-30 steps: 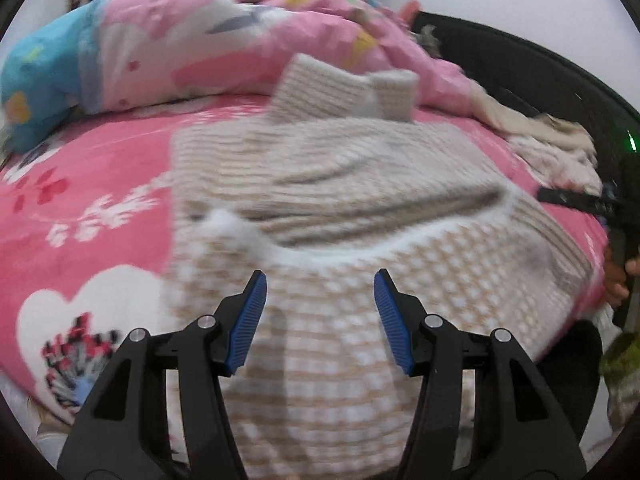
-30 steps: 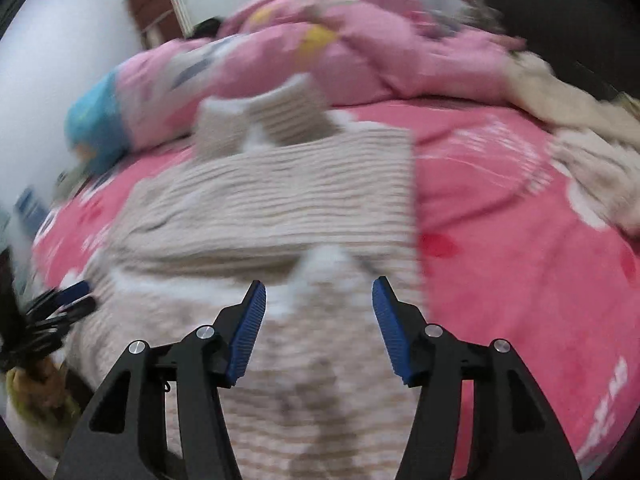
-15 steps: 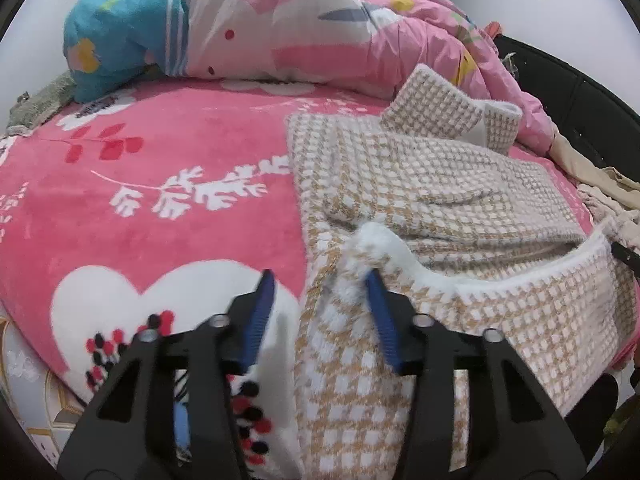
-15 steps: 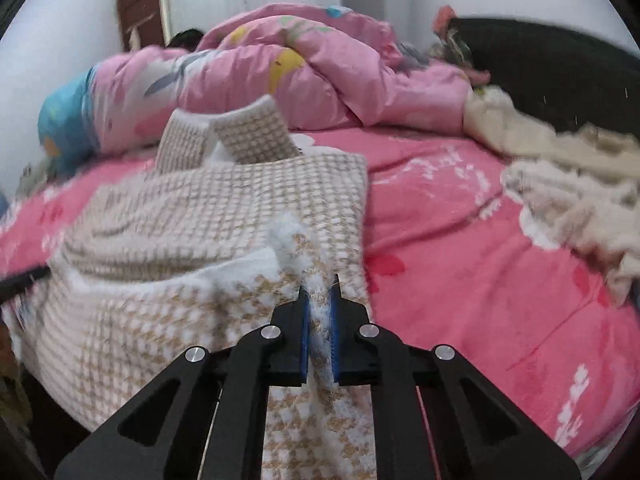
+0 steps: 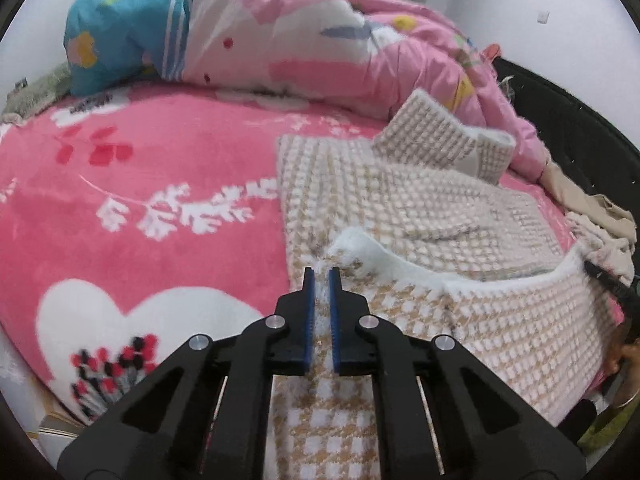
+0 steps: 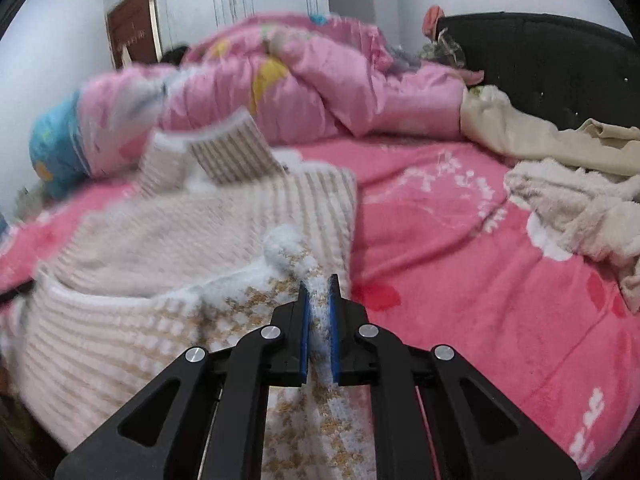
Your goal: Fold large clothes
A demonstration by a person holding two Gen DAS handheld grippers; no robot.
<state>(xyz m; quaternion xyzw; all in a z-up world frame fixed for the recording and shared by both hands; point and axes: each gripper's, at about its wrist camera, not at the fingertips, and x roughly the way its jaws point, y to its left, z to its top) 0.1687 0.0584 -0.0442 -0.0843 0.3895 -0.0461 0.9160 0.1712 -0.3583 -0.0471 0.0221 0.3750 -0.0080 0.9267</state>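
One beige-and-white checked knit garment with fluffy white lining, spread flat on the pink floral plush bed cover, near edge lifted into a raised fold. Near-left corner of that edge pinched between the blue pads of the left gripper, jaws just closed down narrow onto the fabric. Near-right corner clamped likewise in the right gripper, jaws nearly together with white fleece squeezed between the pads. Collar end of the garment turned up at the far side, just beside the crumpled pink patterned quilt heaped along the back of the bed. Blue end of the quilt at far left. Cream fleecy clothes piled on the cover well apart from the garment, to the right, near the black padded headboard. Brown door in the white wall behind.
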